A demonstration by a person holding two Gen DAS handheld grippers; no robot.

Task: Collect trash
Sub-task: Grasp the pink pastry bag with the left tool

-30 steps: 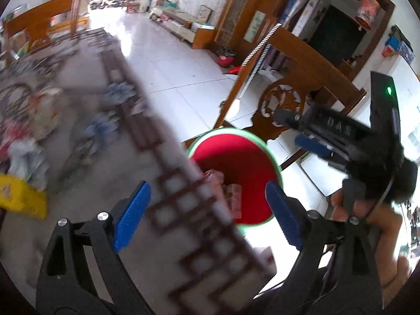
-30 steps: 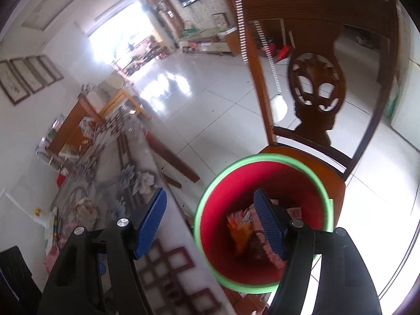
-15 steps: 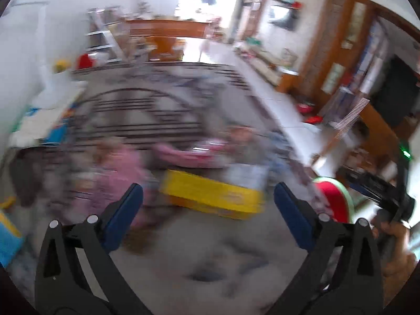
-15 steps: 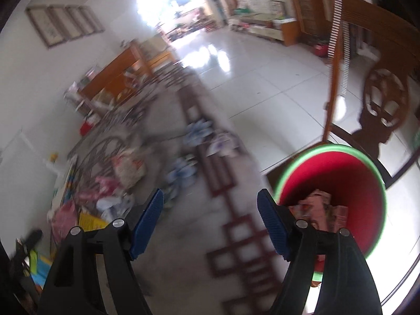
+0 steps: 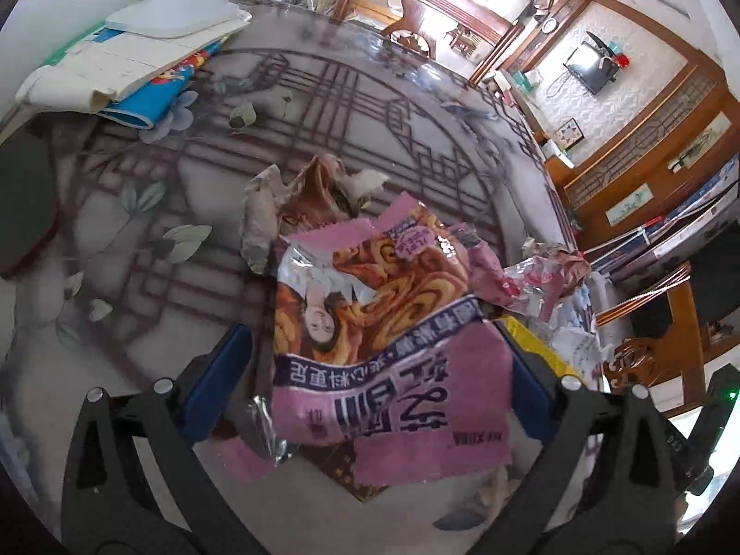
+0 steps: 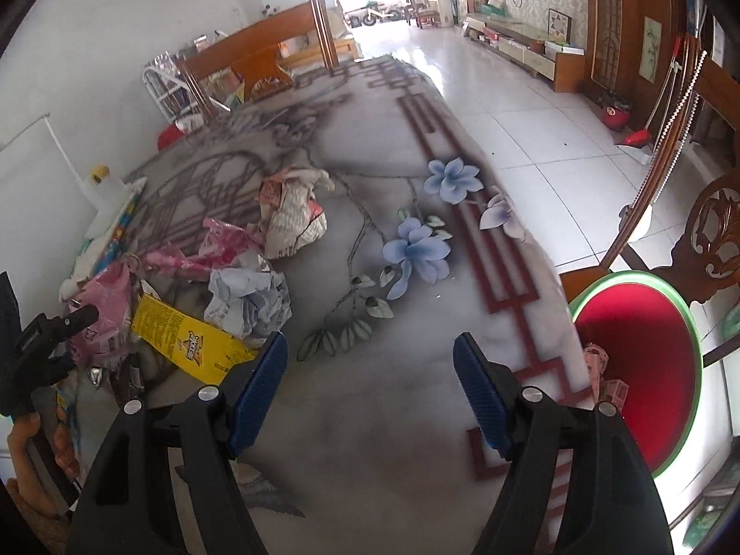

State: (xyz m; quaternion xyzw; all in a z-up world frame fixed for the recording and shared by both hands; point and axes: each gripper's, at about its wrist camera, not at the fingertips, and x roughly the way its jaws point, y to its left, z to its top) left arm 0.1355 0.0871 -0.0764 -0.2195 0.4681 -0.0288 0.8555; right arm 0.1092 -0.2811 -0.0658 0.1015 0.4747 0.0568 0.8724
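My left gripper (image 5: 374, 384) is open, its blue pads on either side of a pink snack wrapper (image 5: 384, 323) lying on the patterned table (image 5: 138, 240). More crumpled wrappers (image 5: 532, 277) lie behind it. My right gripper (image 6: 370, 384) is open and empty above the table (image 6: 393, 439). In the right wrist view the trash pile sits at left: a yellow wrapper (image 6: 185, 342), a crumpled white paper (image 6: 249, 300), pink wrappers (image 6: 217, 249) and a crumpled printed paper (image 6: 291, 212). The red bin with a green rim (image 6: 647, 370) stands at right on a chair and holds some wrappers.
Books and a white stand (image 5: 138, 41) lie at the table's far left. A dark round object (image 5: 23, 212) sits at the left edge. A wooden chair (image 6: 712, 212) stands behind the bin. My left gripper's body (image 6: 37, 351) shows in the right wrist view.
My left gripper swung from the bin back over the table and now straddles the pink wrapper. My right gripper pulled back from over the bin to above the table.
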